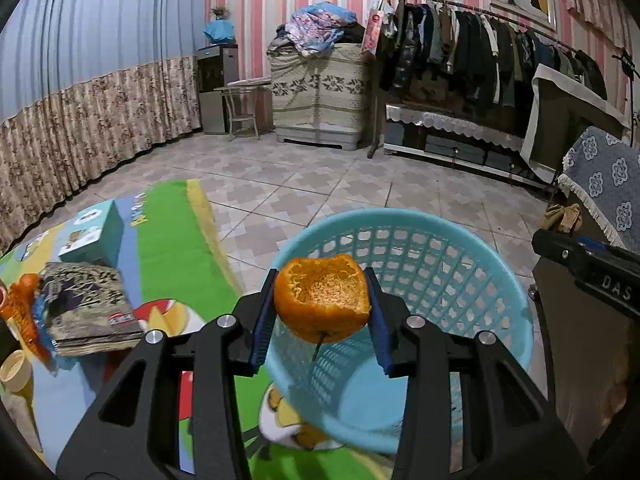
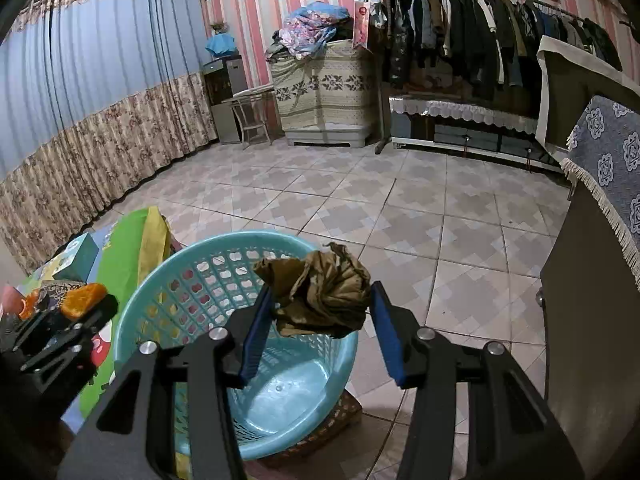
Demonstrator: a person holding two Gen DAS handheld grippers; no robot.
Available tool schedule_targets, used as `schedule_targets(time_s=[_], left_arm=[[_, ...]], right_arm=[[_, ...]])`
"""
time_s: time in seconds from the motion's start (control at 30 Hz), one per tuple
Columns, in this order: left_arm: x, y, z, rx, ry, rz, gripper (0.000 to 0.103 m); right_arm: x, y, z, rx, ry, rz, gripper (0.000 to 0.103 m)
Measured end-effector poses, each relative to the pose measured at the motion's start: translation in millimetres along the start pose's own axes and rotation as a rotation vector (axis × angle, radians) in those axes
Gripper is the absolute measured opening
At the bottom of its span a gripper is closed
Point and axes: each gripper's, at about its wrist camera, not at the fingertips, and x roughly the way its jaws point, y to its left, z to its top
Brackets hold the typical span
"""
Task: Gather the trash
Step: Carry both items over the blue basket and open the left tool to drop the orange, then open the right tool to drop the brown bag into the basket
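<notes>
A hollowed orange peel (image 1: 322,308) with a short stem sits between the blue pads of my left gripper (image 1: 321,280), which is shut on it. It hangs over the near rim of a light blue plastic basket (image 1: 440,264). In the right wrist view a crumpled brown paper wad (image 2: 324,280) is pinched in my right gripper (image 2: 321,300), also above the basket (image 2: 192,280). The basket's bottom looks bare. The left gripper (image 2: 60,320) with its peel (image 2: 82,300) shows at the left edge there. In the left wrist view the right gripper (image 1: 592,272) shows at the right edge.
The table with a colourful cloth (image 1: 172,240) at the left carries a teal box (image 1: 92,236), a dark patterned stack (image 1: 88,308), another orange scrap (image 1: 24,308) and a small cup (image 1: 14,370). A dark cabinet with a blue cloth (image 2: 616,168) stands at the right. Tiled floor (image 2: 400,200) lies beyond.
</notes>
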Motion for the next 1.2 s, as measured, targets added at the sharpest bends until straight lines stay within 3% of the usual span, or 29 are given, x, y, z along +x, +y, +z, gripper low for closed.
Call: schedule_targets(time_s=[0.07,0.13,0.27,0.53,0.73,1.2], left_arm=[[5.0,-2.9,1.5,0.007,0.007,-0.001,0.044],[6.7,-3.7,2.7,0.007,0.008,0.004,0.056],[2.3,2.7,7.3,-0.01,-0.006,0.027,0.064],[-30.0,41.6,11.4,-0.05,-0.058,0.137,0.084],[-55.1,73.2,11.0,-0.08,-0.089,0.192,0.093],[-95.9,132.3,-3.9,-0.148,-0.109,0.286,0.097]], right_arm=[[1.0,3.0,0.0,-0.004,0.003,0.003,0.048],[0.8,4.0,0.3,-0.008,0.003,0.003,0.048],[1.1,4.2,0.7,-0.004,0.005,0.003,0.048],[3.6,12.3,-2.7,-0.028,0.009,0.007,0.049],[8.0,30.0,-5.2,-0.064,0.014,0.015,0.049],[25.2,64.7,-7.7,-0.094,0.042,0.041,0.049]])
